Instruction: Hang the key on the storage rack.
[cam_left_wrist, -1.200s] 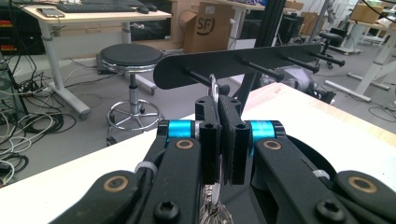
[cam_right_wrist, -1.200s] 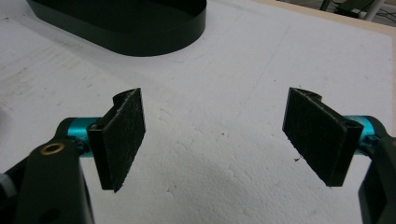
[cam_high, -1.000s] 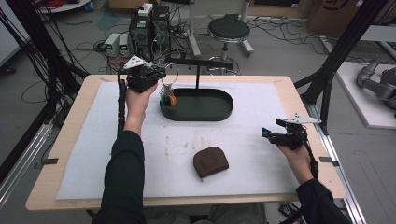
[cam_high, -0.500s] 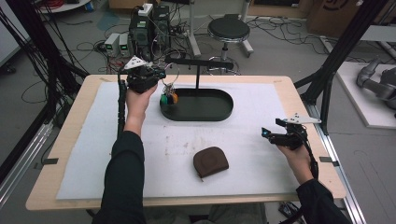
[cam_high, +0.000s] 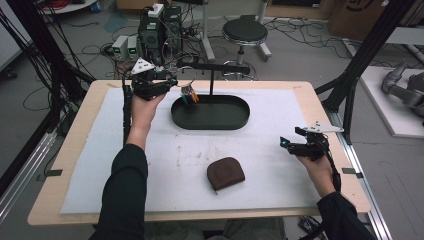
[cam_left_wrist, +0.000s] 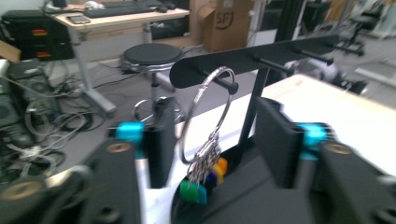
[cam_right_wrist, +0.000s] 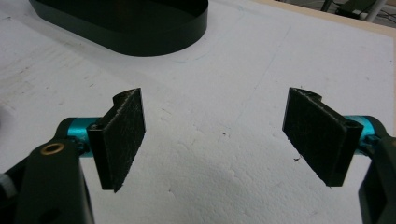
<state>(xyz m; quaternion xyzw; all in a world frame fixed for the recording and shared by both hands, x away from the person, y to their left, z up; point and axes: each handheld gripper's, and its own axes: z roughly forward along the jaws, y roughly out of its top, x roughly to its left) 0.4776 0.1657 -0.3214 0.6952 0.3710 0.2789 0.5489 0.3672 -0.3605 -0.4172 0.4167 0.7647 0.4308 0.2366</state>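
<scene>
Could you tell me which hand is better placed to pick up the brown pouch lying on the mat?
Right, probably: the right gripper hovers open nearer the brown pouch; the left gripper, jaws just opened, flanks the key ring hanging on the rack.

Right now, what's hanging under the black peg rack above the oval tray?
A silver key ring hangs on a peg of the black peg rack, keys with coloured caps dangling over the black oval tray. The key blades overlap, so their number is unclear.

Dim, even light overhead; soft blur throughout the left gripper view.
</scene>
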